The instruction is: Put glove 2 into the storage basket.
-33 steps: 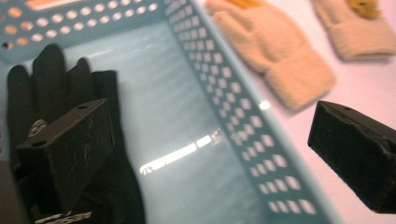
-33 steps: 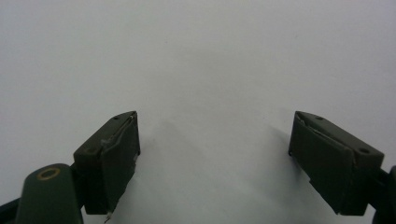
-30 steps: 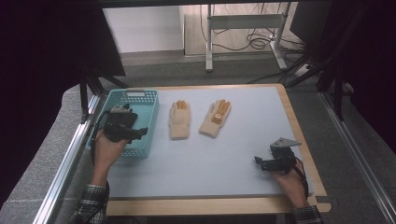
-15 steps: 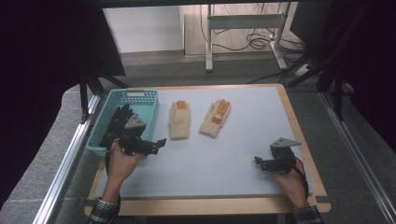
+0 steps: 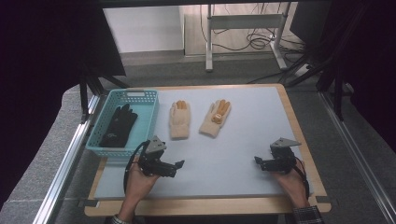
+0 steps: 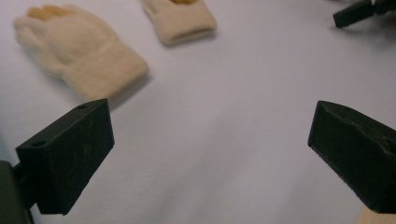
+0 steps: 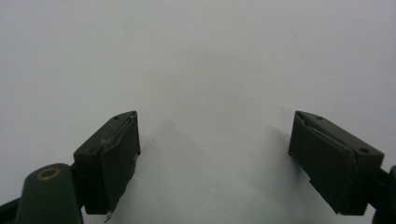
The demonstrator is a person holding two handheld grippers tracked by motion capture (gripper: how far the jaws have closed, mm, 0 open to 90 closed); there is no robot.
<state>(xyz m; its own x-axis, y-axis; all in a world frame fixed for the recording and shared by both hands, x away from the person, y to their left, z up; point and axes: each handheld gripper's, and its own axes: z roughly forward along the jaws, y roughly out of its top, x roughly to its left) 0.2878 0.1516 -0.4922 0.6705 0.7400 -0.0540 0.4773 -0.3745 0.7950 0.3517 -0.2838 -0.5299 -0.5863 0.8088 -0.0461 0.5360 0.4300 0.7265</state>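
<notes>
A black glove (image 5: pixel 118 126) lies inside the blue basket (image 5: pixel 147 111) at the table's left. Two cream gloves with orange fingertips rest palm-down in the middle: one (image 5: pixel 180 120) nearer the basket, the other (image 5: pixel 215 118) to its right. In the left gripper view the nearer cream glove (image 6: pixel 84 56) is ahead at upper left and the other's cuff (image 6: pixel 180 18) is at the top. My left gripper (image 5: pixel 176 166) is open and empty, low over the mat at front left (image 6: pixel 210 154). My right gripper (image 5: pixel 258 162) is open and empty at front right (image 7: pixel 215 154).
The pale grey mat (image 5: pixel 233 144) covers the wooden table (image 5: pixel 210 207). A metal rail (image 5: pixel 70 158) runs along the left side. The right gripper's jaw tip (image 6: pixel 359 11) shows at the top right of the left gripper view.
My left gripper has come away from the basket toward the front of the mat, leaving the black glove in the basket. The right gripper has stayed put.
</notes>
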